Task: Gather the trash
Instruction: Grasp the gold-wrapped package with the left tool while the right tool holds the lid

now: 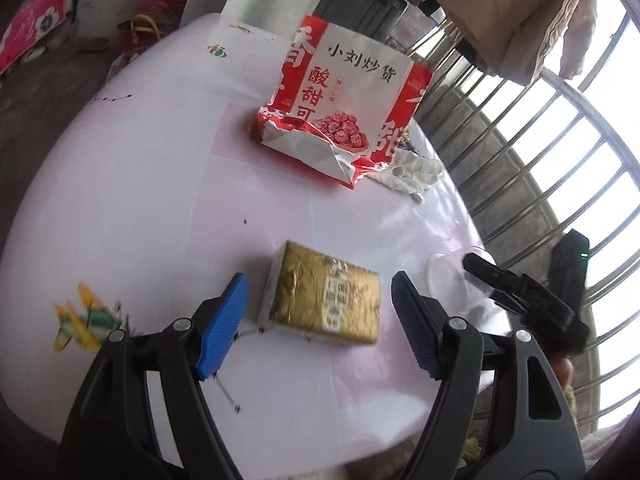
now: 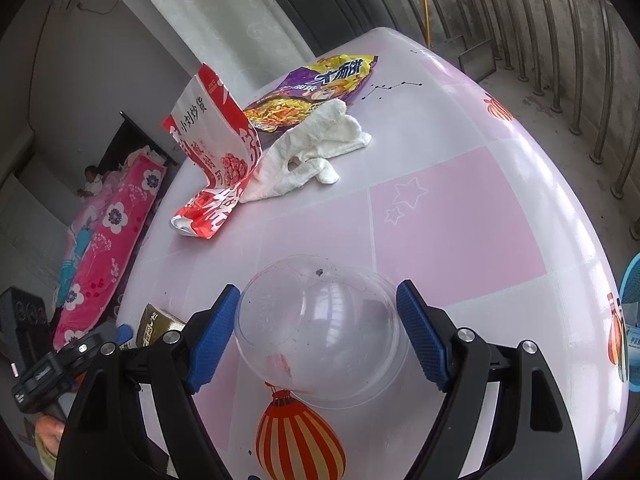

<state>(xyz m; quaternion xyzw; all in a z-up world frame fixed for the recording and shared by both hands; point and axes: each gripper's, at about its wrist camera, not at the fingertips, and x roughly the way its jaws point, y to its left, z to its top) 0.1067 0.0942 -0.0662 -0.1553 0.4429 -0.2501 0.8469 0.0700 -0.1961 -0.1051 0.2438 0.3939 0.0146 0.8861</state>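
A gold foil packet point(image 1: 324, 296) lies flat on the pink and white table point(image 1: 140, 184), and its corner also shows in the right wrist view point(image 2: 156, 324). My left gripper point(image 1: 320, 280) straddles it with a gap on each side, so nothing is gripped. A clear plastic dome point(image 2: 320, 332) sits between the blue pads of my right gripper point(image 2: 318, 290), which touch both of its sides. Further back stand a red and white snack bag point(image 1: 340, 92) point(image 2: 216, 140), a crumpled white cloth point(image 2: 316, 148) and a purple and yellow wrapper point(image 2: 320, 84).
A metal railing point(image 1: 560, 160) runs close along the table's right side. A curtain point(image 2: 208, 12) hangs behind the table. A person lies under a pink flowered blanket point(image 2: 108, 216) on a bed to the left. Printed lantern pictures point(image 2: 296, 436) mark the tabletop.
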